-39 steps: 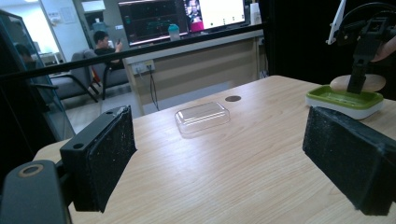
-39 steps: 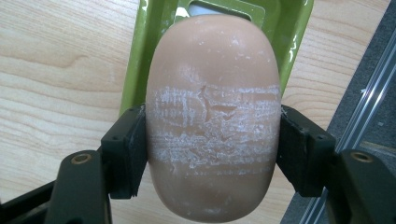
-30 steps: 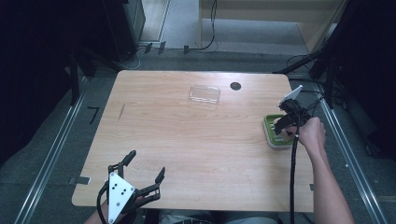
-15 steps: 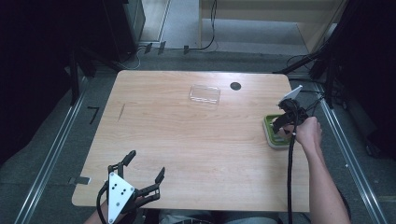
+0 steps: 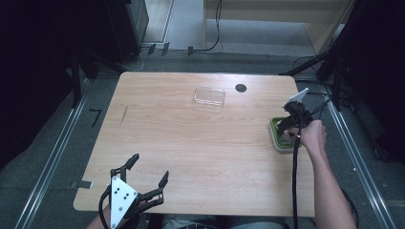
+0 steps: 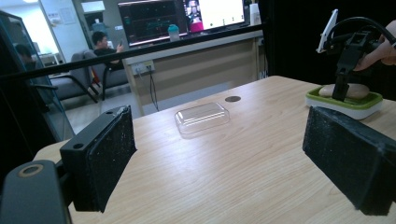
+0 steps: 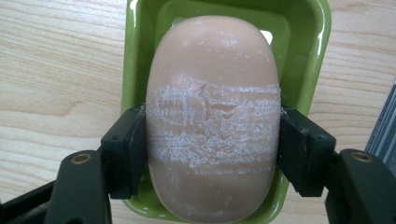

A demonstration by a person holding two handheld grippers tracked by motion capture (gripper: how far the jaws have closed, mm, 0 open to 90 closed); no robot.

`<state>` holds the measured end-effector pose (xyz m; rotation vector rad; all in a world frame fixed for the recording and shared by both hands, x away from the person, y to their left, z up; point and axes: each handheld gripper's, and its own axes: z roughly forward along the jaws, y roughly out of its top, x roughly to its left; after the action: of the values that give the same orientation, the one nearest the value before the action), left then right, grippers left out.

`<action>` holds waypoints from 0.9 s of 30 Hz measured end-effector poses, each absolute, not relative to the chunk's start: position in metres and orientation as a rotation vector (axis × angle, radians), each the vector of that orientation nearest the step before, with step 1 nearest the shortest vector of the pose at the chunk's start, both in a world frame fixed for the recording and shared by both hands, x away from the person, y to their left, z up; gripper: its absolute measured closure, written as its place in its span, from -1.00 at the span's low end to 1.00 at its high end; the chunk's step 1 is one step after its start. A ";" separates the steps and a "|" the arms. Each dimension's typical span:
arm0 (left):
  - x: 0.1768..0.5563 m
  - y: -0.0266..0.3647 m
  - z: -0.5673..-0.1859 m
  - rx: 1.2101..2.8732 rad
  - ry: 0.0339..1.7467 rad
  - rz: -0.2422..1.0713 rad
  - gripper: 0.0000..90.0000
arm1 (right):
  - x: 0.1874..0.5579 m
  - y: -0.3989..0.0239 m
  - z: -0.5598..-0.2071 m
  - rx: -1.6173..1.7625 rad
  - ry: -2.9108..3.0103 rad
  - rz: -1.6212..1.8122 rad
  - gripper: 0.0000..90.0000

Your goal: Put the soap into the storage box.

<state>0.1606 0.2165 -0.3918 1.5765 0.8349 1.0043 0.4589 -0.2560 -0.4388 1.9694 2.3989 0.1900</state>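
while the left gripper [image 5: 143,179] is held open at lower left, unmoved, the soap bar [image 7: 212,116] is gripped by the right gripper [image 7: 212,154], unchanged, in the green dish [image 7: 140,28] at right; lift judged pending.

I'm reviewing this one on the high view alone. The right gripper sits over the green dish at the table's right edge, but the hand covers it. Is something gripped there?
Observer: Yes. In the right gripper view the right gripper is shut on a tan bar of soap, one pad on each long side.
Operator: Is the soap lifted out of the dish?
Observer: I cannot tell whether it is clear of the floor. It lies within the green dish, whose rim shows all around it.
Operator: Anything notable on the soap?
Observer: A whitish, scuffed band crosses its middle, level with the pads.
Operator: And the left gripper?
Observer: The left gripper is open with nothing between its pads; the clear lid lies beyond it.
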 end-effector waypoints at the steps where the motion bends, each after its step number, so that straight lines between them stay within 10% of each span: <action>1: 0.161 0.217 -0.392 1.575 0.836 1.004 -0.78 | 0.459 -0.256 -0.439 1.973 2.392 0.189 -0.26; 27: 0.161 0.217 -0.392 1.574 0.837 1.003 -0.78 | 0.464 -0.254 -0.450 2.019 2.373 0.164 -0.26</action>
<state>0.1606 0.2166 -0.3920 1.5743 0.8373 1.0035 0.4637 -0.2543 -0.4499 2.0185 2.3727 0.1642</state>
